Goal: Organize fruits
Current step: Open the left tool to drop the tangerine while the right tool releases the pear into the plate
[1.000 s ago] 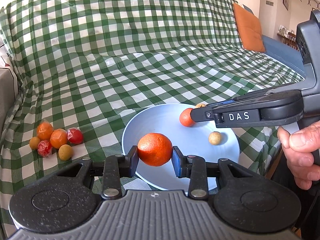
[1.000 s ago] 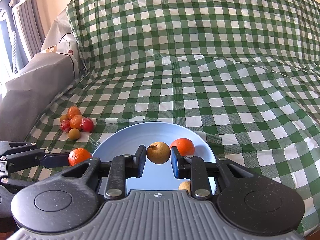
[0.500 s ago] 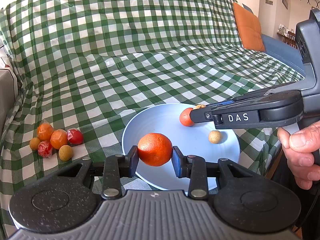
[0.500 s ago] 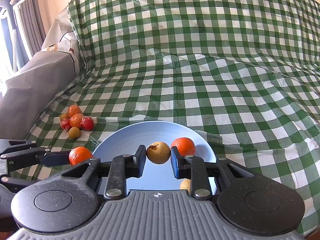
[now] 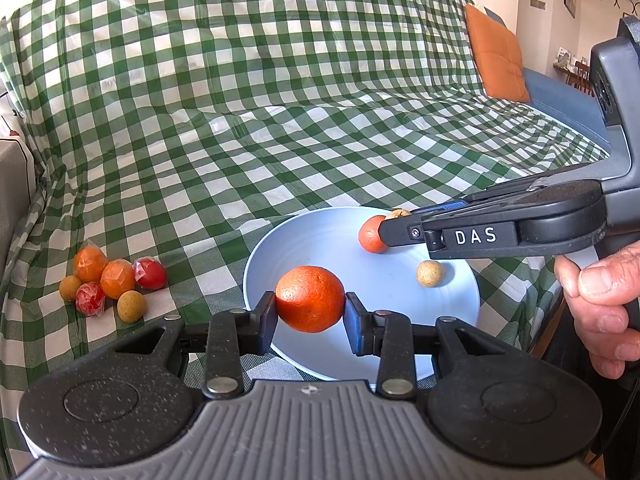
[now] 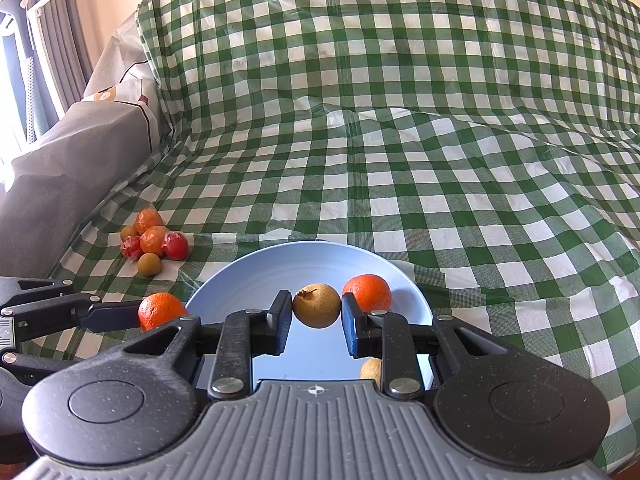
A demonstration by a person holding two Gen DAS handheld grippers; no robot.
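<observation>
I had my left tongs (image 5: 310,316) clamped on an orange (image 5: 310,298) and my right tongs (image 6: 316,318) on a brown fruit (image 6: 317,305) above the plate (image 6: 248,280); two fruits lay inside, six (image 5: 116,280) waited by the sofa's left edge.

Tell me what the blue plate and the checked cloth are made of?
The plate looks like smooth matte plastic or enamelled metal: an even pale blue, faint rings, thin rim. The cloth looks like glossy plastic-coated sheeting: it shines and holds sharp creases. Neither is certain from looks alone.
</observation>
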